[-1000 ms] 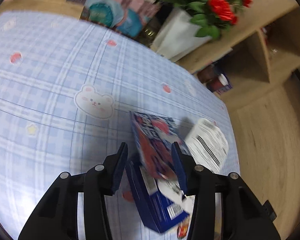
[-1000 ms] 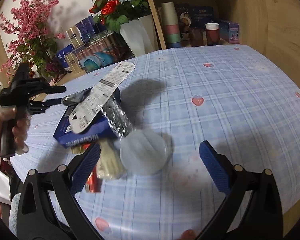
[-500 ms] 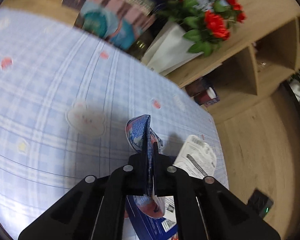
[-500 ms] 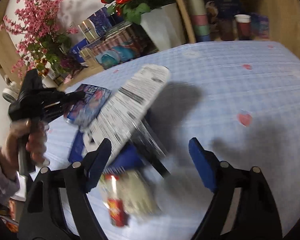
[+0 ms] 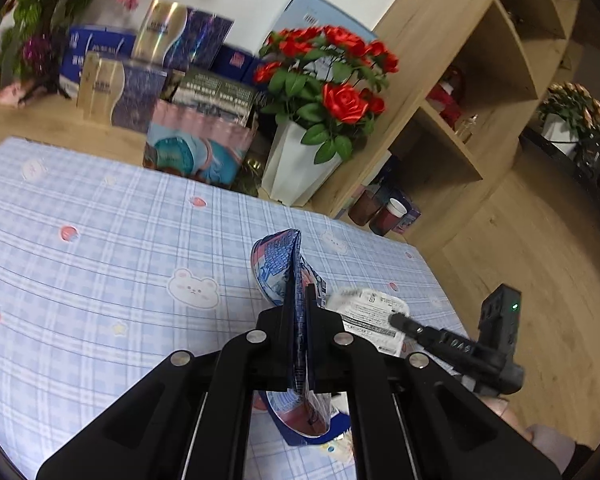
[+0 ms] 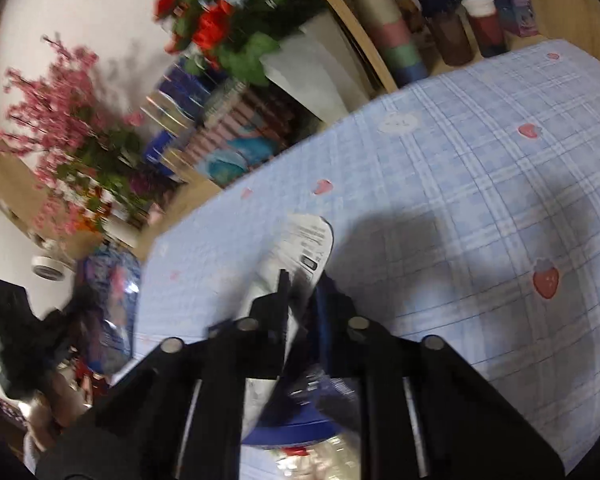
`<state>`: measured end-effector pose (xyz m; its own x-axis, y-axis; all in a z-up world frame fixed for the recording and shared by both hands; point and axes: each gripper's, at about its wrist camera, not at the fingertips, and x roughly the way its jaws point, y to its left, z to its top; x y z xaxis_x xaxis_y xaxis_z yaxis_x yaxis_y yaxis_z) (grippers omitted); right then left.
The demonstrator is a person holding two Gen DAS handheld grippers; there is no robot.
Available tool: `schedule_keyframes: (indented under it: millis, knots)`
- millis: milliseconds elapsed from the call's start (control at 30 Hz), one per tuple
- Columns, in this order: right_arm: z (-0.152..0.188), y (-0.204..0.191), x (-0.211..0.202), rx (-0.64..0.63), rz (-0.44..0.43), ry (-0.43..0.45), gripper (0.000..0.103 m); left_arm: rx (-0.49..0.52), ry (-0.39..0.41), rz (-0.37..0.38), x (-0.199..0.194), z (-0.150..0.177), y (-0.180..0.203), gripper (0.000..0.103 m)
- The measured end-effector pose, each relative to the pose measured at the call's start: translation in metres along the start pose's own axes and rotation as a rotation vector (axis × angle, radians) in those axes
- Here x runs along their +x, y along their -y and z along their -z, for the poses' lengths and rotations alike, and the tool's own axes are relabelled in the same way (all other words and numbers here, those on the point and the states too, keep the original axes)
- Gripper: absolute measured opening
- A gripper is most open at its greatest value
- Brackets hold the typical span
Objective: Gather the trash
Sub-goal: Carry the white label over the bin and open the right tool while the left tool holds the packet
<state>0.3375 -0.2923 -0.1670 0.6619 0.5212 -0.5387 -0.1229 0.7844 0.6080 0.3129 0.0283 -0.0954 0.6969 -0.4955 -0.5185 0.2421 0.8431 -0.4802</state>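
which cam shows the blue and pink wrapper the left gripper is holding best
The left wrist view: the blue and pink wrapper is sharp and centred, pinched edge-on in the left gripper. The right wrist view shows it only as a motion-blurred patch at the left edge, details unreadable.

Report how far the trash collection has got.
Done: nothing visibly binned; no bin is in view. In hand: the left hand-held gripper is shut on the blue and red wrapper, and the right hand-held gripper is shut on the white printed wrapper. Left: the dark blue box and scraps beside it lie on the checked tablecloth.
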Motion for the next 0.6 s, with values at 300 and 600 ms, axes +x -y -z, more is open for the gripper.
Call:
schedule_keyframes:
  millis: [300, 600]
  knots:
    - [0.021, -0.080, -0.053, -0.258, -0.021, 0.091, 0.005, -0.017, 0.025, 0.044, -0.054, 0.028, 0.013, 0.005]
    - [0.083, -0.134, -0.116, -0.513, -0.009, 0.144, 0.005, -0.016, 0.067, 0.057, -0.121, 0.065, 0.028, 0.005]
